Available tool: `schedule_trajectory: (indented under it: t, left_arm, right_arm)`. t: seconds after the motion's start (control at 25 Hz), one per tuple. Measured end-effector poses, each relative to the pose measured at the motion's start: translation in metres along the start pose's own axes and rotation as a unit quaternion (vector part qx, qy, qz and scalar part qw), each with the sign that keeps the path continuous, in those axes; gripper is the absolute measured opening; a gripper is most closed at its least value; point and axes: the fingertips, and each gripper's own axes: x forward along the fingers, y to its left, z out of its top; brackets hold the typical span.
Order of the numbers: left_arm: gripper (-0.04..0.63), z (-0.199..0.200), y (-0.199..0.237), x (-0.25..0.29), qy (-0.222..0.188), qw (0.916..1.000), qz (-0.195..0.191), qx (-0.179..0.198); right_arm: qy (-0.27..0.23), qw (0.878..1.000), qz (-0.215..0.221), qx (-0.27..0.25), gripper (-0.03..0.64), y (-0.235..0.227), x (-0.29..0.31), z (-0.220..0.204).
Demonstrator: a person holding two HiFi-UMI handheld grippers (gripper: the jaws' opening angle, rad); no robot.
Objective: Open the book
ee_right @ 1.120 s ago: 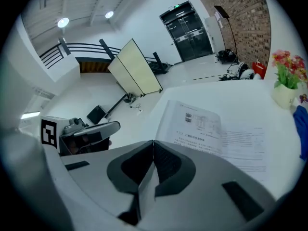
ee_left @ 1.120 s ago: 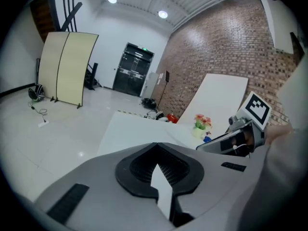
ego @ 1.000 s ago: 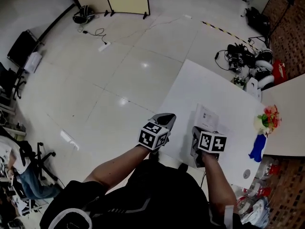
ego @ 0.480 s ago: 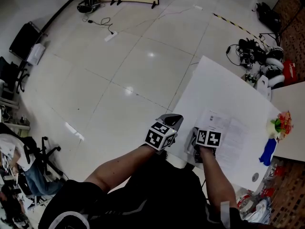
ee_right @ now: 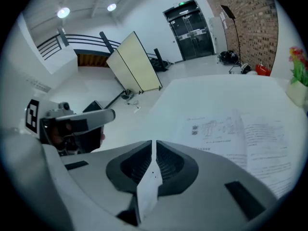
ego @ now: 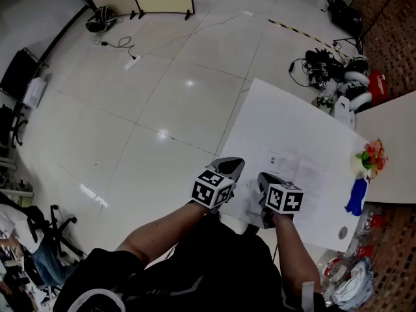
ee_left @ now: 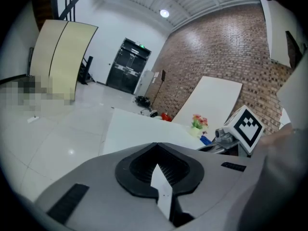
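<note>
1. I see the book (ego: 300, 173) lying open and flat on the white table (ego: 279, 119), right of centre in the head view and close to the table's near edge.
2. In the right gripper view its printed pages (ee_right: 240, 134) lie ahead of the jaws, toward the right of the frame.
3. The right gripper (ego: 265, 178) is at the book's near left corner. Its jaws are pressed together, with only a pale sliver in the seam, and I see no page between them (ee_right: 154, 150).
4. The left gripper (ego: 229, 168) is beside it at the table's near left corner, partly over the floor (ego: 162, 109). Its jaws (ee_left: 156, 153) are also closed together on nothing.
5. The two grippers are near each other but apart.
6. The upper half of the table is bare white surface.
7. At the table's right edge stand flowers (ego: 369, 155) and a blue object (ego: 354, 197), well apart from the book.
8. Cables and gear (ego: 325, 70) lie beyond the far corner.
</note>
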Motion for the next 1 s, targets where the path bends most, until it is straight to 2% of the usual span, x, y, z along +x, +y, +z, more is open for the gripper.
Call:
schedule_trajectory:
  t: [0.16,0.32,0.52,0.68,0.84,1.0]
  left_arm:
    - [0.003,0.026,-0.025,0.005,-0.026,0.9995,-0.009,0.013]
    - [0.003,0.052,-0.059,0.003,-0.053,0.9958,-0.002,0.074]
    - [0.003,0.085,-0.104,0.004,-0.091,0.9891,-0.016,0.115]
    - [0.003,0.09,-0.125,0.012,-0.096,0.9886,-0.011,0.115]
    - [0.003,0.092,-0.142,0.019,-0.101,0.9877,-0.008,0.119]
    - [0.003,0.087,-0.149,0.025,-0.092,0.9896,0.006,0.11]
  right_arm:
    - [-0.082,0.997,0.005,-0.005,0.006,-0.022,-0.068,0.035]
    - [-0.125,0.992,-0.01,-0.033,0.006,-0.06,-0.138,0.046]
    - [-0.224,0.973,-0.046,-0.04,0.006,-0.101,-0.224,0.067]
    - [-0.263,0.961,-0.067,-0.049,0.006,-0.118,-0.259,0.075]
    - [-0.312,0.944,-0.103,-0.036,0.006,-0.143,-0.29,0.08]
    - [-0.317,0.942,-0.099,-0.049,0.006,-0.15,-0.303,0.083]
